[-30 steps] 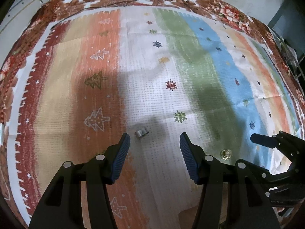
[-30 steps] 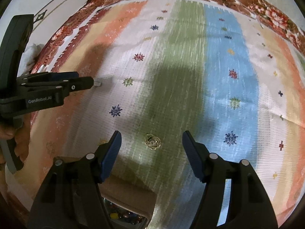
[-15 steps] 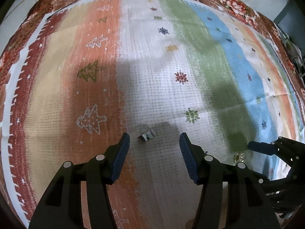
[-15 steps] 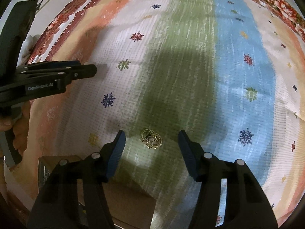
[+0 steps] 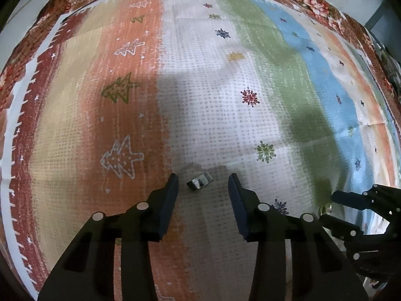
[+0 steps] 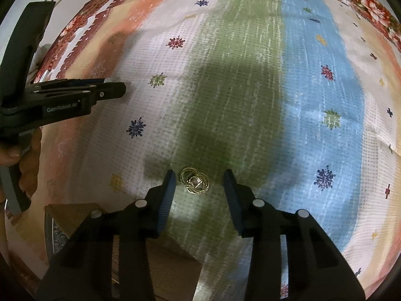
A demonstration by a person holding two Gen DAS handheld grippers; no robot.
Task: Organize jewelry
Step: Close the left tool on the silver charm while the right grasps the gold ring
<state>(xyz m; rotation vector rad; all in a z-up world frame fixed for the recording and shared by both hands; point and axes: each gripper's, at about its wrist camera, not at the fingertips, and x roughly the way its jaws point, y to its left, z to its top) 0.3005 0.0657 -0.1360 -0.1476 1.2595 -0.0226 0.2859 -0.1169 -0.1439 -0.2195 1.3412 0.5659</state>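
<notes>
A small silver ring (image 5: 199, 181) lies on the white stripe of the cloth, just in front of and between the tips of my left gripper (image 5: 202, 179), which is open and empty. A gold openwork earring piece (image 6: 195, 181) lies on the green stripe, between the tips of my right gripper (image 6: 198, 175), which is open and empty. The gold piece also shows small at the right in the left wrist view (image 5: 325, 208), next to the right gripper's fingers (image 5: 351, 198). The left gripper shows side-on in the right wrist view (image 6: 110, 91).
A striped holiday tablecloth (image 5: 225, 75) with trees and snowflakes covers the table. A brown cardboard box (image 6: 75, 218) with open flaps sits at the near edge under the right gripper. A hand (image 6: 27, 155) holds the left gripper's handle.
Both grippers have come lower and forward. The silver ring now lies between the left fingertips, and the gold piece lies between the right fingertips. Both jaws have narrowed slightly.
</notes>
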